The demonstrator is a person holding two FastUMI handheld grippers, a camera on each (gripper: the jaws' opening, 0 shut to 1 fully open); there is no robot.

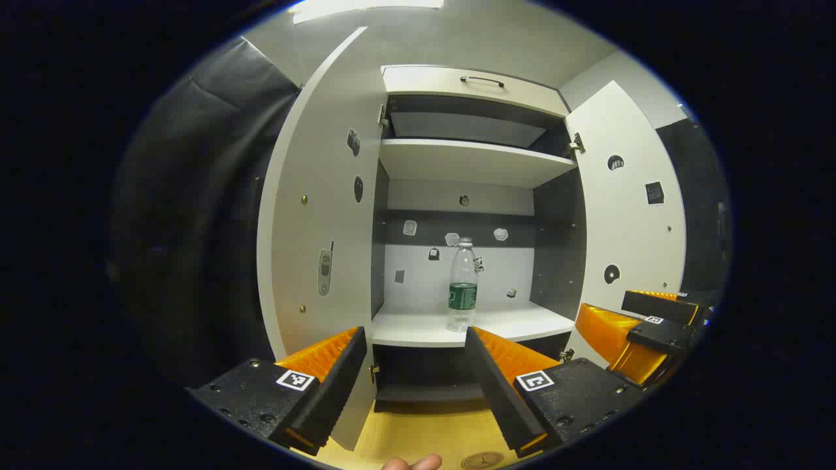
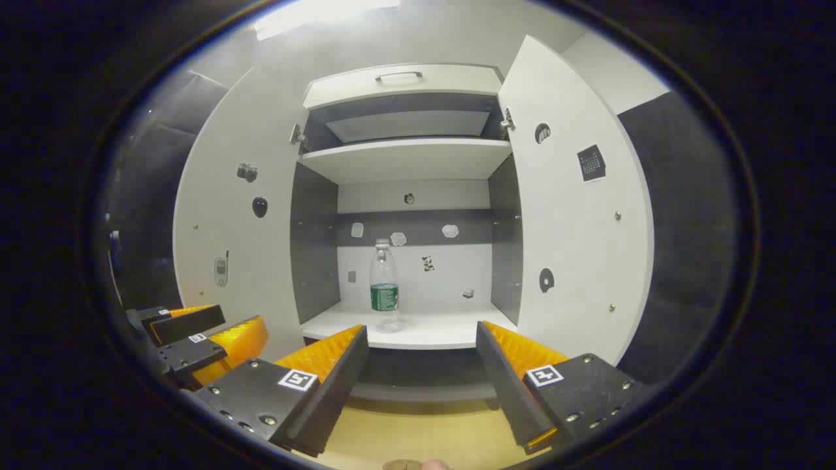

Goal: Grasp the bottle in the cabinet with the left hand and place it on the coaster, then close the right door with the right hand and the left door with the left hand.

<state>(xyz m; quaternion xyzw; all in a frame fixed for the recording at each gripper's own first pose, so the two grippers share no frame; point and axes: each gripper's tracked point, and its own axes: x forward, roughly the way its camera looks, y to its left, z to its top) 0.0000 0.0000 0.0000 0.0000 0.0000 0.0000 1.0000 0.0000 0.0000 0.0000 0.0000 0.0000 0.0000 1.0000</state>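
White panels make up the cabinet [image 1: 470, 163], which stands with both doors swung wide: the left door [image 1: 320, 215] and the right door [image 1: 627, 222] each carry small stickers and round holes. Inside, an upper shelf [image 1: 470, 160] sits bare above a lower shelf [image 1: 470, 326]; a drawer front with a dark handle [image 1: 482, 80] caps the top. More stickers dot the back wall. Below the cabinet lies a yellow surface [image 1: 418, 431], and at its near edge a round coaster [image 1: 482, 461] is partly visible, just beside a fingertip [image 1: 411, 463].

The left tool [image 1: 415, 372] hangs in front of the cabinet with its fingers spread apart, holding nothing. The right tool [image 2: 422, 369] is likewise spread wide and empty, beside the left one and level with it.

The bottle [image 1: 462, 284], clear with a green label and a white cap, stands upright on the lower shelf, near its front edge, well apart from both tools.
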